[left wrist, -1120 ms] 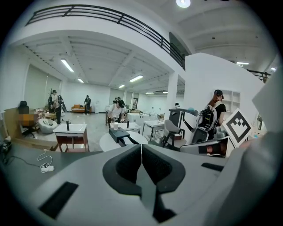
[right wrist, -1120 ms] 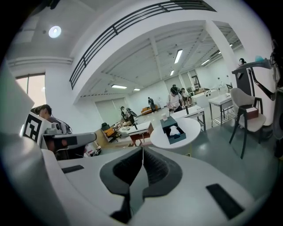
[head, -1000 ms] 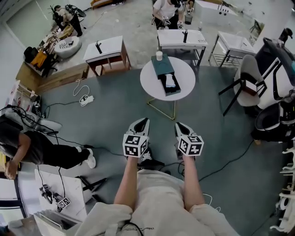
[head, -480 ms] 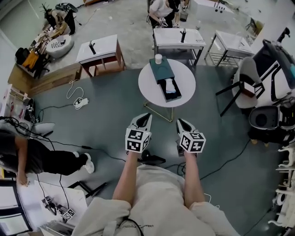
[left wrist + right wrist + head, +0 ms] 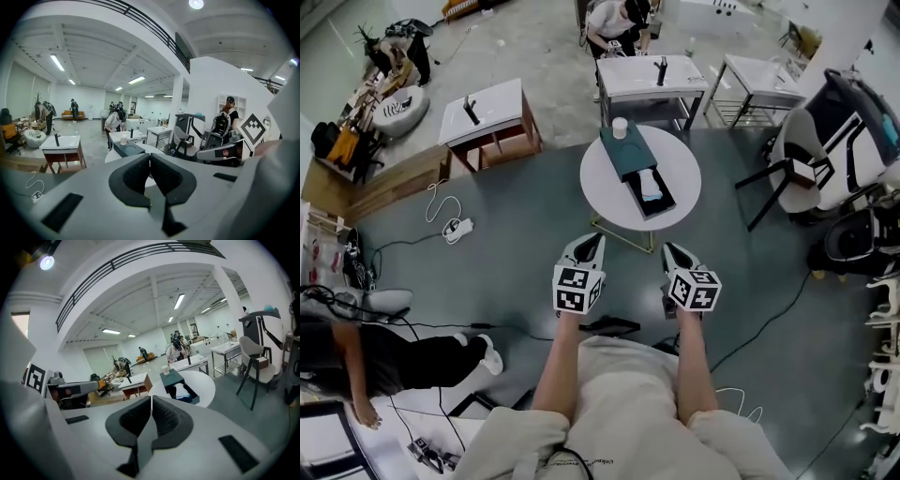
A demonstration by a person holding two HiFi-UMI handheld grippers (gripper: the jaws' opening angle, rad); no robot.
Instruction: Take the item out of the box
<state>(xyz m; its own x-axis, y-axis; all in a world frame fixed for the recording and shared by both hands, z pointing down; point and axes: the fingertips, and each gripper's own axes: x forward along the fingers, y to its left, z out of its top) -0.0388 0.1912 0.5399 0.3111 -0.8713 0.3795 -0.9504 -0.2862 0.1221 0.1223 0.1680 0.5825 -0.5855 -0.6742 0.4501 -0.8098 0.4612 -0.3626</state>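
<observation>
The white item [image 5: 650,185] is lying in the open dark box [image 5: 625,155] on the round table [image 5: 686,178], well apart from both grippers. The left gripper [image 5: 592,244] and right gripper [image 5: 672,253] are carrying nothing, jaws pressed together, probably because the box is not within reach yet.

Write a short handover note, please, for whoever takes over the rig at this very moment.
Left gripper: shut, empty.
Right gripper: shut, empty.
Both are held out in front of the person, short of the table, touching nothing.
Things: the box lies open on the round table, with the white item in its open near end. A cup stands at the box's far end.
Done: nothing yet; the item is not out.
Left: reach the table, open a gripper, grasp the item and lift it out of the box.
</observation>
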